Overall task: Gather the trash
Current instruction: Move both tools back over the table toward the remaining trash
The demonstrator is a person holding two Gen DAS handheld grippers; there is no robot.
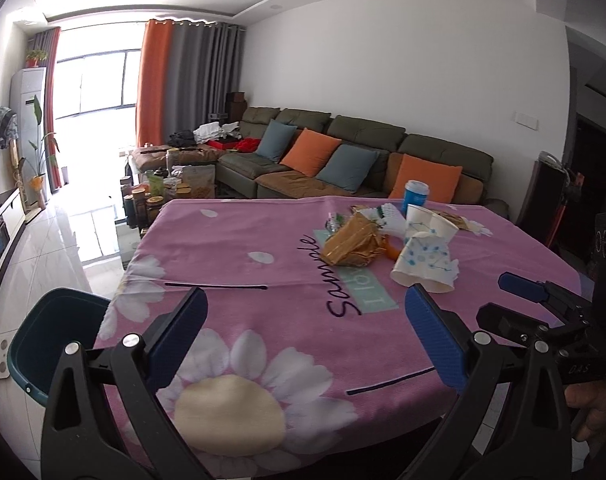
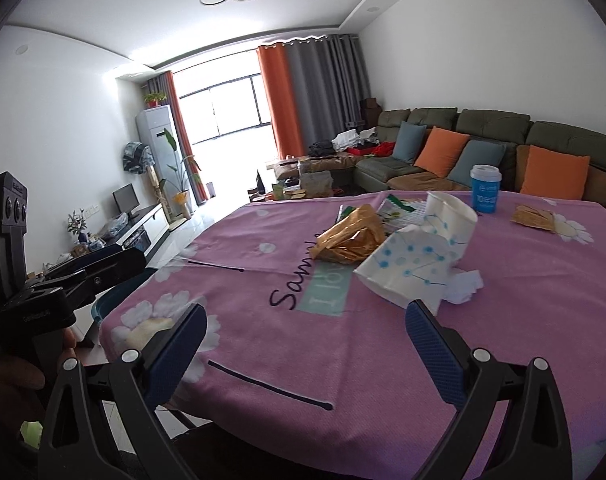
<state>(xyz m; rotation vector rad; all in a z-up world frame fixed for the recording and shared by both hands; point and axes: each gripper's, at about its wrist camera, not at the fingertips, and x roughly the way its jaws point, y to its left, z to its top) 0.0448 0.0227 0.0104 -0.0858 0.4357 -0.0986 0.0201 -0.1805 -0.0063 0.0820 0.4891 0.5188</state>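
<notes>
Currently both tools hover over the near edge of the table, nothing held. Left gripper (image 1: 307,336): jaws spread wide, empty. Right gripper (image 2: 307,350): jaws spread wide, empty.

Trash sits in one loose heap on the pink flowered tablecloth (image 1: 239,240), toward the far right of the table. Contents: a crushed paper cup (image 2: 407,268) lying on its side at the near end of the heap, a second paper cup (image 2: 451,210) behind it, a crumpled gold wrapper (image 2: 349,238) touching the cups on their left, and a torn white scrap (image 2: 465,286) just right of the crushed cup. A small brown packet (image 2: 533,216) lies apart at far right. A blue lidded cup (image 2: 485,188) stands upright at the far edge; whether it counts as trash I cannot tell.

Teal bin (image 1: 51,344) stands off the table's near-left corner, close beside the left gripper.

Step in hand, as I judge it: reach for the first piece.
- Right gripper is better placed; the crushed cup lies ahead of and just beyond its right finger (image 2: 435,352), not between the jaws.
- Shift right and forward so the cup's flattened body is centred between the jaws before closing.
- Pinch across the flattened walls, not the open rim, since the paper will likely buckle.
- Lift clear so the wrapper is not dragged along.
</notes>
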